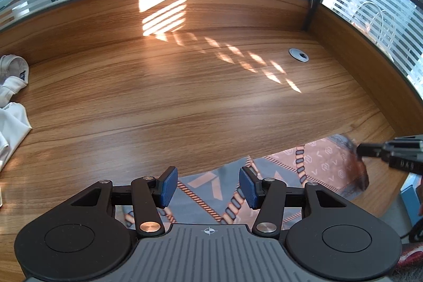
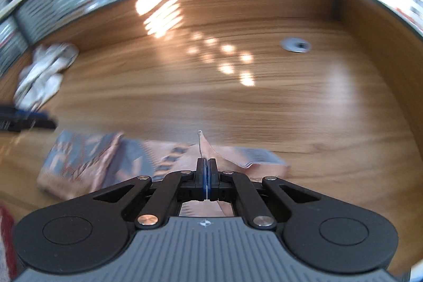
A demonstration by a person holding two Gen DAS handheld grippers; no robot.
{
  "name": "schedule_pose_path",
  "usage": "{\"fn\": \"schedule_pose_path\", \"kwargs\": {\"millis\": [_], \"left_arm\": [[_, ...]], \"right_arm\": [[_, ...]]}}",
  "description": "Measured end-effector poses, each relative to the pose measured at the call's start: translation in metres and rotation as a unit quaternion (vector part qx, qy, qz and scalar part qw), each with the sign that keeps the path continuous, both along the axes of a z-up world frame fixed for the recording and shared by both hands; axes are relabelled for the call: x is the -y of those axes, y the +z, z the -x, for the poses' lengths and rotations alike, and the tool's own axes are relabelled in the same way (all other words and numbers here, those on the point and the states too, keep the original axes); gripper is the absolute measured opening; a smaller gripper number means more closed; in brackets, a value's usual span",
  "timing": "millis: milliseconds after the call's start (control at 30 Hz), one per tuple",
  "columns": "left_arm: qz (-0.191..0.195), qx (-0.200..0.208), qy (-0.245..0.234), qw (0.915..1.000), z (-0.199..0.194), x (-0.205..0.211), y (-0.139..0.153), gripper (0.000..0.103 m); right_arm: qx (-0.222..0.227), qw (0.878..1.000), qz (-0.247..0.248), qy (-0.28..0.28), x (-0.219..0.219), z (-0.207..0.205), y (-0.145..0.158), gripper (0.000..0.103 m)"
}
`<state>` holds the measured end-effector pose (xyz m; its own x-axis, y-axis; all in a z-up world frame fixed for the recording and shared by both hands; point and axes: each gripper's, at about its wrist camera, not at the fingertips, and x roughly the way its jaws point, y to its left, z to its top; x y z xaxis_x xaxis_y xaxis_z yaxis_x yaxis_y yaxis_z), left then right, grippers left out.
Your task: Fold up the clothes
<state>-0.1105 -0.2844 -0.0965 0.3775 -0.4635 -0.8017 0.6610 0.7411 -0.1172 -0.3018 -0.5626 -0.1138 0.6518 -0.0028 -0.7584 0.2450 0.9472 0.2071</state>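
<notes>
Pink and grey cloth (image 2: pixel 87 163) with a rope pattern lies on the wooden surface (image 1: pixel 185 97), close to the near edge. It is partly folded. Its long side runs left to right across the right wrist view, along the near edge of the surface. One corner is pulled up into a point that aims away toward the far window wall.

The right gripper (image 2: pixel 207 171) has its fingers (image 2: pixel 201 169) pressed together on that raised corner, so the cloth is pinched between them. This view is blurry.

The left gripper (image 1: pixel 208 185) has its blue fingers (image 1: pixel 168 185) apart. They are over the left part of the cloth, and nothing is pinched between them. I cannot tell if they touch the cloth.

White clothes (image 1: pixel 12 97) lie in a heap at the far left of the surface, well apart from the patterned cloth. A round grey cable hole (image 1: pixel 298 55) sits at the far right.
</notes>
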Motion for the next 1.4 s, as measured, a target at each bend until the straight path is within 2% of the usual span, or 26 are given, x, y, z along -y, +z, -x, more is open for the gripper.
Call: {"fn": "schedule_pose_path", "kwargs": {"millis": [133,333,567,867,967,1000,1067,1233,1400], "left_arm": [[-0.004,0.001,0.021,0.9998,0.001,-0.014,0.002,0.054],[-0.01,-0.003,0.052,0.9986,0.008,-0.032,0.0,0.054],[-0.01,-0.006,0.072,0.9973,0.016,-0.039,-0.001,0.054],[-0.017,-0.009,0.075,0.997,0.019,-0.038,-0.006,0.054],[-0.024,-0.008,0.07,0.9972,0.018,-0.037,-0.009,0.054],[-0.026,-0.008,0.068,0.9973,0.018,-0.037,-0.011,0.054],[-0.031,-0.006,0.062,0.9976,0.018,-0.036,-0.013,0.054],[-0.032,-0.004,0.029,0.9991,0.022,-0.027,-0.016,0.054],[-0.017,-0.005,-0.029,0.9994,0.033,-0.005,-0.018,0.053]], "right_arm": [[-0.01,0.994,0.014,0.113,-0.036,-0.019,-0.004,0.001],[-0.035,0.968,0.05,0.243,-0.076,-0.031,-0.012,0.001],[-0.049,0.946,0.065,0.313,-0.087,-0.035,-0.022,0.001],[-0.054,0.933,0.052,0.352,-0.091,-0.038,-0.026,0.001],[-0.053,0.935,0.053,0.346,-0.089,-0.036,-0.025,0.011],[-0.052,0.941,0.051,0.332,-0.086,-0.035,-0.023,0.016],[-0.048,0.951,0.047,0.303,-0.078,-0.034,-0.02,0.018],[-0.063,0.982,0.033,0.176,-0.046,-0.027,-0.02,0.022],[-0.079,0.995,0.024,0.06,-0.017,-0.017,-0.026,0.023]]}}
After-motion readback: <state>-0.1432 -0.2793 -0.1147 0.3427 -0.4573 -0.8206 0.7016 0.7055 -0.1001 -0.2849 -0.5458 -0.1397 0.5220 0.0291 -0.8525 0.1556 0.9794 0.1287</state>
